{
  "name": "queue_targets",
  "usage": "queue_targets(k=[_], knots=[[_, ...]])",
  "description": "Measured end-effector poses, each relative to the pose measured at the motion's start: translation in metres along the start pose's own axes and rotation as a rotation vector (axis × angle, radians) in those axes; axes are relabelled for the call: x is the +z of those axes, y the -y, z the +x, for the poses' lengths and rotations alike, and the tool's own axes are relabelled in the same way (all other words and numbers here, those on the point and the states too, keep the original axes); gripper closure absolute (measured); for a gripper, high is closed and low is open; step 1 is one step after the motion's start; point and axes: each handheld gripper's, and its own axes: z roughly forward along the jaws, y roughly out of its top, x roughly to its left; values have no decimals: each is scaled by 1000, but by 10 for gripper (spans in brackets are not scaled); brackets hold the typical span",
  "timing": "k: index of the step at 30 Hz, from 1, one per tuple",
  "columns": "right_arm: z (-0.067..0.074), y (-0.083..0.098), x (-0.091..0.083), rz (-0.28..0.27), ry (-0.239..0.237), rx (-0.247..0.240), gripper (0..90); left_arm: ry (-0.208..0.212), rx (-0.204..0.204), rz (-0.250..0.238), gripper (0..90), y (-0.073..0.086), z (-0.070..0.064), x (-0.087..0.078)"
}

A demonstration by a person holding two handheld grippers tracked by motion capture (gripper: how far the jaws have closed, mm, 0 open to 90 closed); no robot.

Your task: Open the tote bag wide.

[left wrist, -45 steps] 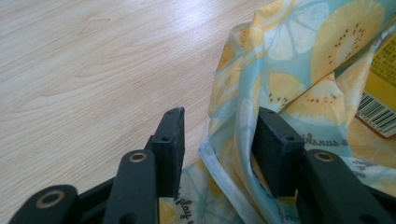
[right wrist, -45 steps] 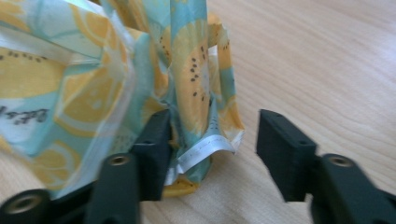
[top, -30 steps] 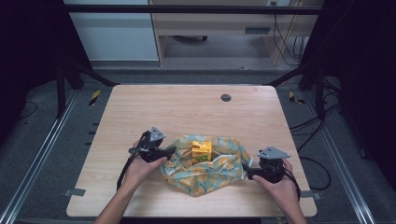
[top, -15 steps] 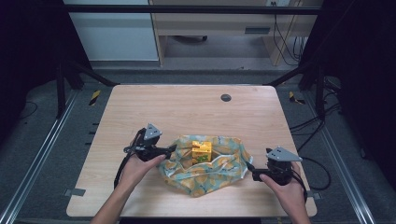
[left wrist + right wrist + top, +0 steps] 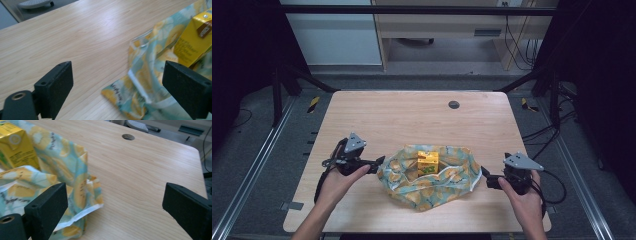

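Note:
A teal bag with a yellow lemon print [image 5: 432,189] lies crumpled at the table's front middle, and a yellow drink carton [image 5: 428,162] stands upright inside it. My left gripper [image 5: 380,163] hovers just off the bag's left edge. Its jaws have just been opening, and in the left gripper view [image 5: 117,75] the bag's edge [image 5: 140,82] lies loose between them, with the carton [image 5: 191,42] beyond. My right gripper [image 5: 486,179] is off the bag's right edge. In its own view [image 5: 115,195] its jaws, also just opened wider, stand apart, the bag's corner [image 5: 82,195] slack by one of them.
The bag rests on a light wooden table [image 5: 412,120] with a round cable hole [image 5: 454,105] at the back right. A dark frame, rails and cables surround the table. Bare wood stretches behind the bag.
Both grippers have let go of the bag's sides and drawn outward and upward from it, the left one leftward, the right one rightward. The bag has slumped slightly around the carton.

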Motion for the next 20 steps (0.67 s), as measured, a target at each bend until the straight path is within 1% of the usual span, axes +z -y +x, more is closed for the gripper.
queue_targets(k=[2,5,10,13,15,17,19,20], knots=[[-4,-2,1,2,15,5,72,-19,5,5,85,3,7,-4],[-8,-4,6,31,55,29,79,-34,-14,8,73,12,18,-9],[-15,-2,22,99,99,119,87,-58,-58,12,68,33,34,-15],[-18,5,32,111,133,154,95,-80,-72,23,67,51,41,-17],[-21,14,38,120,146,170,96,-91,-94,21,67,63,47,-18],[-21,21,41,129,153,174,100,-117,-110,35,68,72,52,-18],[-21,27,40,135,155,176,101,-138,-87,57,67,78,55,-19],[-21,29,40,134,154,178,101,-152,-82,68,68,80,56,-19]])
